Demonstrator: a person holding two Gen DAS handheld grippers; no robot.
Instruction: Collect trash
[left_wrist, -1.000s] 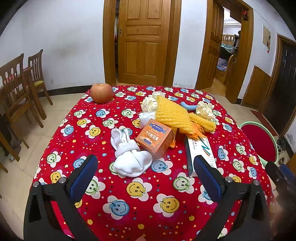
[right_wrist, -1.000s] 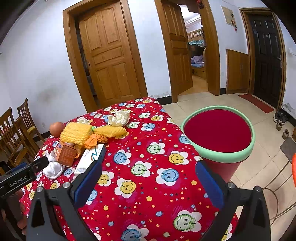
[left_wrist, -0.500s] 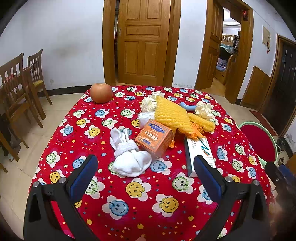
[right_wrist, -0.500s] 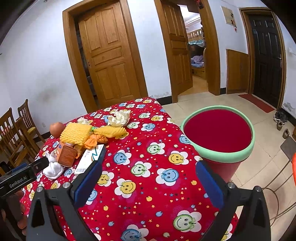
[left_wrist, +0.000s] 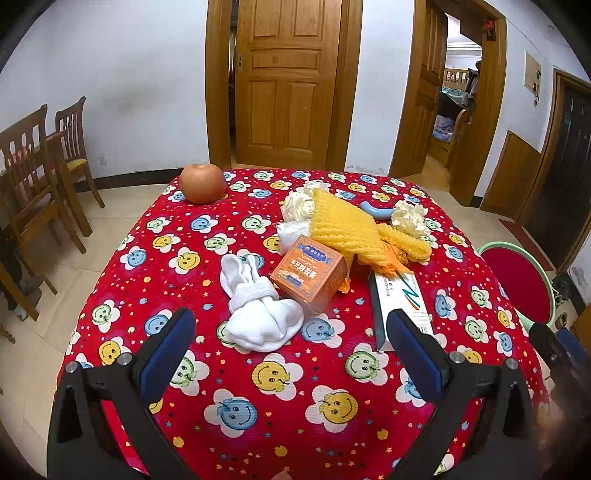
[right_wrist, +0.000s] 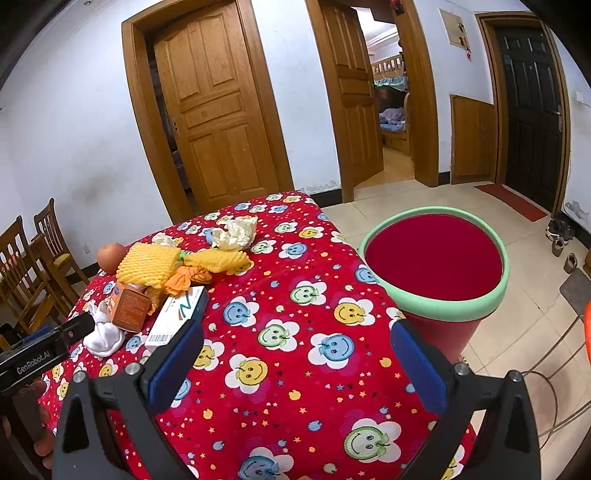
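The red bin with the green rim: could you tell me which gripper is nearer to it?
Right. The right gripper hovers over the table edge beside the bin; the left gripper sits further off, facing the white socks.

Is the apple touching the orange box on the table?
No, the apple sits alone near the far corner, apart from the orange box.

blue object (left_wrist: 376, 212) half hidden behind yellow foam net (left_wrist: 347, 229).
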